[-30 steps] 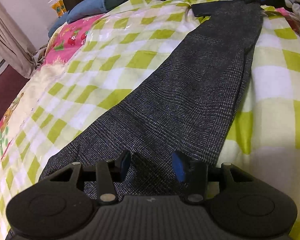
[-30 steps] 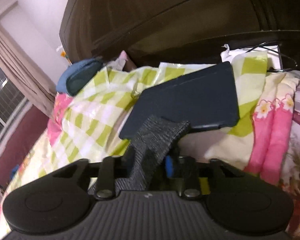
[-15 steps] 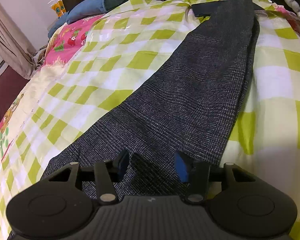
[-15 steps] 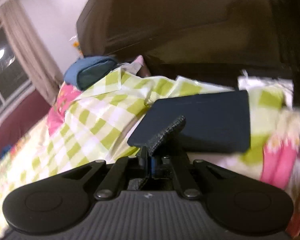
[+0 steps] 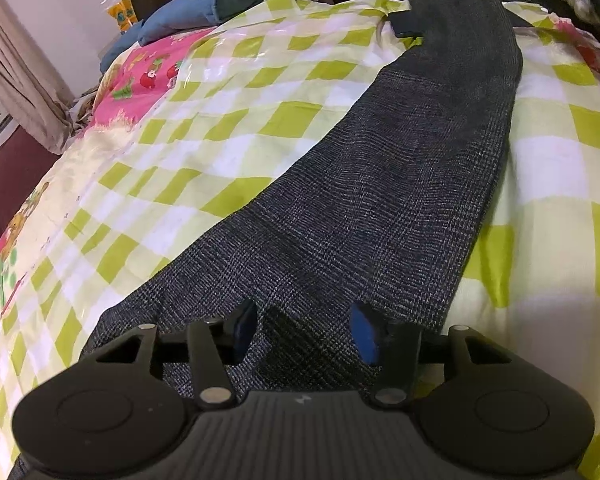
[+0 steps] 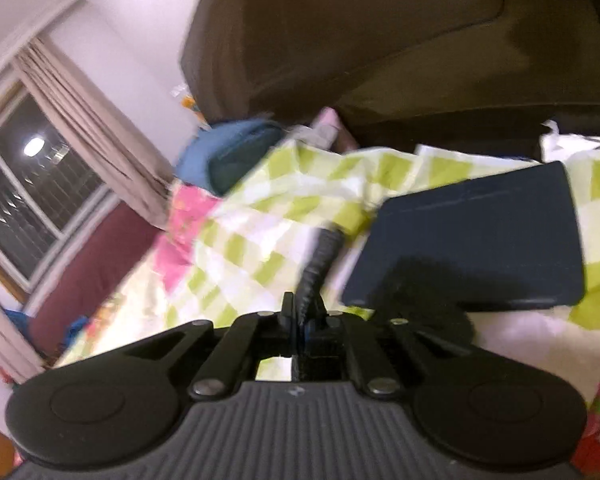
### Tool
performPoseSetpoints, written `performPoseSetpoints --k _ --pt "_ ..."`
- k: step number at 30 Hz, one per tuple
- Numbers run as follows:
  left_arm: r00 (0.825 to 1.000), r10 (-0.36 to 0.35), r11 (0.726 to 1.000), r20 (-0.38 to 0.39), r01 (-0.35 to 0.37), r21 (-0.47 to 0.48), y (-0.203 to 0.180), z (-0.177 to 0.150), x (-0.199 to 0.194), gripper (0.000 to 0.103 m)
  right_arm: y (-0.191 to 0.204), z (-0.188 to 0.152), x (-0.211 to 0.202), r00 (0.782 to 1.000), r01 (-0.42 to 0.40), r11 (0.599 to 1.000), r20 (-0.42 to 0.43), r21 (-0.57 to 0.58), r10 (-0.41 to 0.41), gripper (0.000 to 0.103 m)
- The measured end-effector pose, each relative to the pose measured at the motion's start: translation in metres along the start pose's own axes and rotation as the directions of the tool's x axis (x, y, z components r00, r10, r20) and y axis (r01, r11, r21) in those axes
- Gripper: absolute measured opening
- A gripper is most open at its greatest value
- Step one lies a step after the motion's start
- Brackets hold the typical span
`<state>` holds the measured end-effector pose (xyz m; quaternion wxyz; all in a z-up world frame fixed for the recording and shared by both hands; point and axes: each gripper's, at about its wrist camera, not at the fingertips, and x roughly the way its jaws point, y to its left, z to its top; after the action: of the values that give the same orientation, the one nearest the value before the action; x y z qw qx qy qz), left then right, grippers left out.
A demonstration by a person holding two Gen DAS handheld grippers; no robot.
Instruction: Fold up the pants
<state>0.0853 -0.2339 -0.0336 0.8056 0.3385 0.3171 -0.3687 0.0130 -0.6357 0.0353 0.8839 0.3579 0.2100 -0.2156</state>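
Observation:
Dark grey checked pants [image 5: 380, 200] lie stretched lengthwise on a green-and-white checked bedspread [image 5: 204, 128]. My left gripper [image 5: 306, 330] is open, its blue-padded fingers resting low over the near end of the pants. The far end of the pants is lifted off the bed at the top of the left wrist view. My right gripper [image 6: 300, 316] is shut on that far end, and a narrow strip of the pants [image 6: 320, 256] sticks up from between its fingers.
A flat dark blue rectangular item [image 6: 472, 244] lies on the bed near the dark wooden headboard [image 6: 380, 40]. A blue pillow [image 5: 196, 12] sits at the bed's far left corner. A window with curtains [image 6: 84, 152] is on the left.
My right gripper has closed tight on the pants' far end and lifted it, swinging leftward. The far end has risen off the bed. My left gripper has barely moved.

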Motion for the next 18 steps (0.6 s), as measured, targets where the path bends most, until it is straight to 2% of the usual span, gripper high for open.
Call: performPoseSetpoints --k 2,4,6,7,8,9,11,12,14,16,18 --pt "1.0 -0.001 1.0 0.004 0.001 -0.005 0.0 -0.001 -0.001 0.065 -0.02 -0.009 0.008 0.993 0.108 0.994 -0.048 0.03 -0.106 0.006" --pt "1.0 -0.006 1.0 0.005 0.006 -0.011 0.001 -0.002 -0.001 0.065 -0.038 -0.017 0.001 0.99 0.139 0.987 -0.045 0.085 -0.136 0.01" --pt "1.0 -0.009 1.0 0.003 0.009 -0.008 0.002 -0.002 0.001 0.065 -0.056 -0.024 -0.004 0.994 0.104 0.981 -0.032 0.163 -0.1 0.011" --pt "1.0 -0.008 1.0 0.001 0.008 -0.005 0.002 -0.001 0.002 0.065 -0.062 -0.026 -0.007 0.996 0.085 0.978 -0.037 0.192 -0.079 0.019" --pt "1.0 -0.007 1.0 0.0 0.007 -0.003 0.002 0.0 0.001 0.065 -0.066 -0.03 -0.011 0.996 0.09 0.971 -0.048 0.222 -0.082 0.04" --pt "1.0 -0.005 1.0 -0.001 0.005 -0.002 0.002 0.0 0.001 0.065 -0.069 -0.035 -0.018 0.996 0.082 0.964 -0.044 0.251 -0.073 0.046" --pt "1.0 -0.003 1.0 -0.001 0.003 -0.001 0.003 0.0 0.001 0.065 -0.071 -0.048 -0.033 0.999 0.018 0.947 -0.043 0.32 -0.004 0.046" --pt "1.0 -0.004 1.0 -0.002 0.004 -0.001 0.003 0.0 0.001 0.065 -0.071 -0.058 -0.042 0.997 -0.031 0.931 -0.057 0.363 0.056 0.046" --pt "1.0 -0.003 1.0 -0.002 0.003 0.0 0.002 -0.001 0.002 0.065 -0.064 -0.079 -0.047 0.982 -0.094 0.91 -0.11 0.403 0.15 0.046" --pt "1.0 0.0 1.0 -0.005 0.0 0.005 0.001 0.001 0.002 0.065 -0.053 -0.091 -0.042 0.975 -0.086 0.925 -0.158 0.371 0.154 0.046" --pt "1.0 0.003 1.0 -0.004 -0.003 0.007 0.001 0.001 0.0 0.065 -0.047 -0.098 -0.032 0.978 -0.064 0.945 -0.168 0.321 0.123 0.047"
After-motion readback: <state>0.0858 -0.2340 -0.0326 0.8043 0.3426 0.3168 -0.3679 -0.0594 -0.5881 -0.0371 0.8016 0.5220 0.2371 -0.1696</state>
